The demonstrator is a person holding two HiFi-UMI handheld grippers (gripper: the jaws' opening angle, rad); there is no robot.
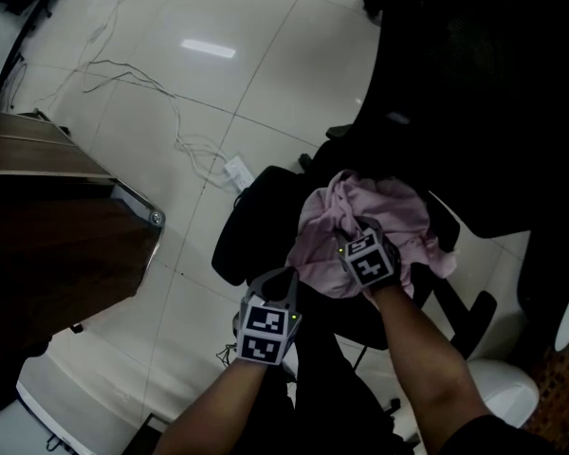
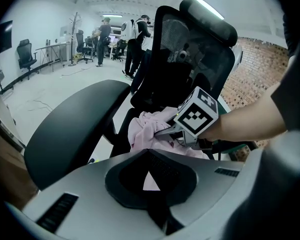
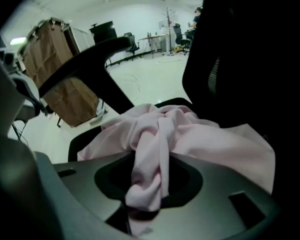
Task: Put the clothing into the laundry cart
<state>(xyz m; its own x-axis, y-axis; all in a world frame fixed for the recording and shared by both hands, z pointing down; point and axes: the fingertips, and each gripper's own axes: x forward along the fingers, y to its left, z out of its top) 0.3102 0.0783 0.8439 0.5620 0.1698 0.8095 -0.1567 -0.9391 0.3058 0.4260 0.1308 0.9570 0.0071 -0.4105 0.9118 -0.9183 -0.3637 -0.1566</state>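
Note:
A crumpled pink garment (image 1: 398, 221) lies on the seat of a black office chair (image 1: 256, 221). My right gripper (image 1: 346, 230) reaches down into it and is shut on a bunched fold of the pink garment (image 3: 147, 179), which hangs between its jaws. From the left gripper view the right gripper (image 2: 164, 131) shows with its tips in the pink garment (image 2: 142, 126). My left gripper (image 1: 289, 275) hovers at the seat's front edge, jaws closed to a point and holding nothing. The brown fabric laundry cart (image 3: 65, 79) stands beyond the chair's armrest (image 3: 90, 59).
The chair's tall black backrest (image 1: 474, 93) rises at the right. A white power strip (image 1: 237, 171) and cables lie on the tiled floor. A dark brown surface with a metal-framed corner (image 1: 156, 218) sits at the left. People (image 2: 105, 34) stand far off in the room.

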